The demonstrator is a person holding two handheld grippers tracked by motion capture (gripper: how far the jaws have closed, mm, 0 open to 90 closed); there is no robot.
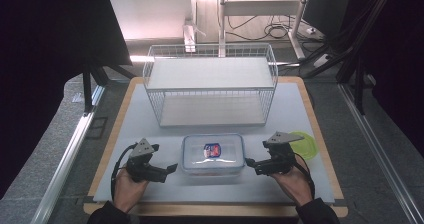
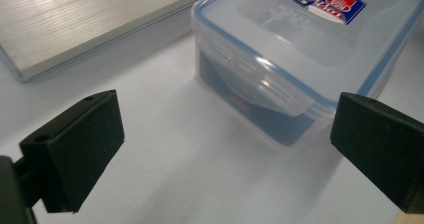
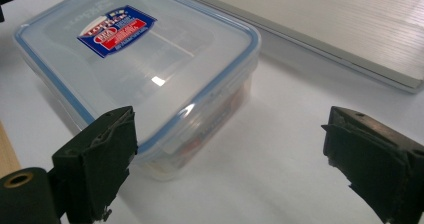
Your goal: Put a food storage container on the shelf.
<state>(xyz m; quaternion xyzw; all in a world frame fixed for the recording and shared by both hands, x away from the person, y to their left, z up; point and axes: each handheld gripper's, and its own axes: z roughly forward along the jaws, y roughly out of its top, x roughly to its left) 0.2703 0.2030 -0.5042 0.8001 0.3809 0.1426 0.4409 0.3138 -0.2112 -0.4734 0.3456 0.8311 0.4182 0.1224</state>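
you are holding your left gripper (image 1: 171,168) and right gripper (image 1: 248,162) on either side of the clear rectangular plastic box with the blue-rimmed lid (image 1: 213,154), jaws wide apart and empty, probably to grasp its sides. the box is sitting on the white mat (image 1: 300,114), near the white wire shelf basket (image 1: 210,84).

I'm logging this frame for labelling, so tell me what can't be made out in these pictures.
- Contents of the plastic container: blurred behind the frosted walls in both gripper views; red and dark shapes, nothing identifiable.
- Label print: too small and blurred to read in any view.
- Green lid: partly covered by the right gripper in the high view; its near edge is hidden.
- Left gripper: its jaws are cut off by the bottom edge in the left gripper view.
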